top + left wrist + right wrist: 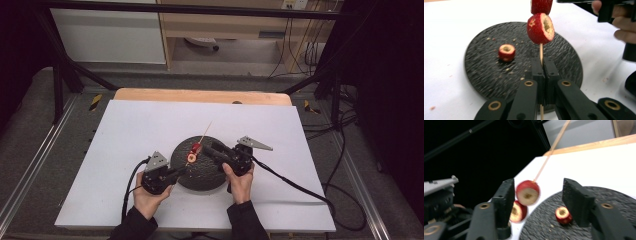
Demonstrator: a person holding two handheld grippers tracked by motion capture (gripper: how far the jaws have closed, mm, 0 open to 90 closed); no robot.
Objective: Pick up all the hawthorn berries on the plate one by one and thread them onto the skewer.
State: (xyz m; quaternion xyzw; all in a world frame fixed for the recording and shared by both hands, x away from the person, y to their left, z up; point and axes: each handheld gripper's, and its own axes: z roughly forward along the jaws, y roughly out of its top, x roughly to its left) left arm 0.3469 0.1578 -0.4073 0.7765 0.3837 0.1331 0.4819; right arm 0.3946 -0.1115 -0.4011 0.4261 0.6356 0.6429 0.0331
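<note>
White surface (140, 130) filled the centre of the high view, a wooden edge (200, 95) along its far side; shelving and cables sat at the top of the frame, dark floor at both sides. A round black plate (210, 177) lay at lower centre, holding one loose red fruit piece (506, 52) and scattered crumbs. Left hand-held gripper (543, 72), jaws together, clamped a wooden skewer (541, 51) carrying two red fruit pieces (540, 28) above the plate. Right hand-held gripper (537, 195) stood with jaws apart around the upper fruit, not touching it.
</note>
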